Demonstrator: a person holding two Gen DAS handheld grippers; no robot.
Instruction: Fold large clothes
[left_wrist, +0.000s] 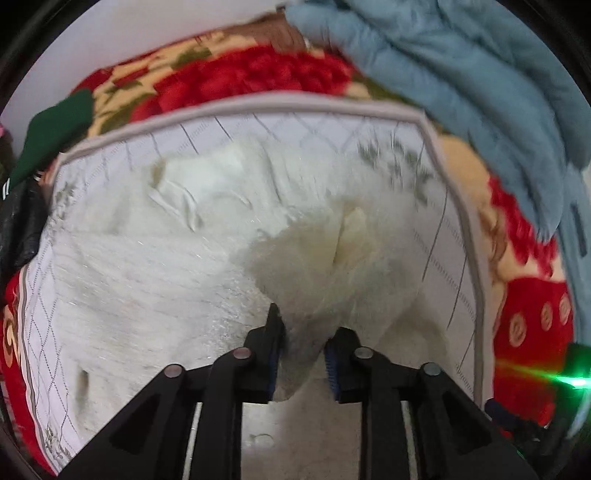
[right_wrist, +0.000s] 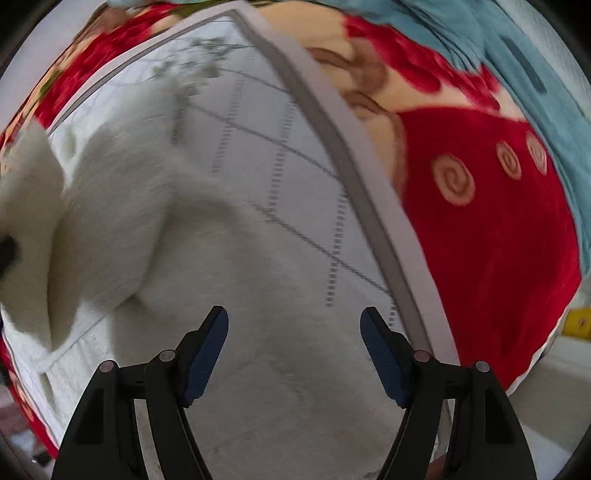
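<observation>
A white fluffy garment lies spread on a white quilted mat with a grey border. My left gripper points steeply down and is shut on a bunched fold of the garment, which rises in a cone up to its pads. In the right wrist view the same garment covers the mat. My right gripper hangs straight above it, open, with nothing between its blue pads. A lifted fold of the garment bulges at that view's left edge.
A red floral blanket lies under the mat on all sides. A blue padded garment is heaped at the far right. A green cloth and a black item sit at the left.
</observation>
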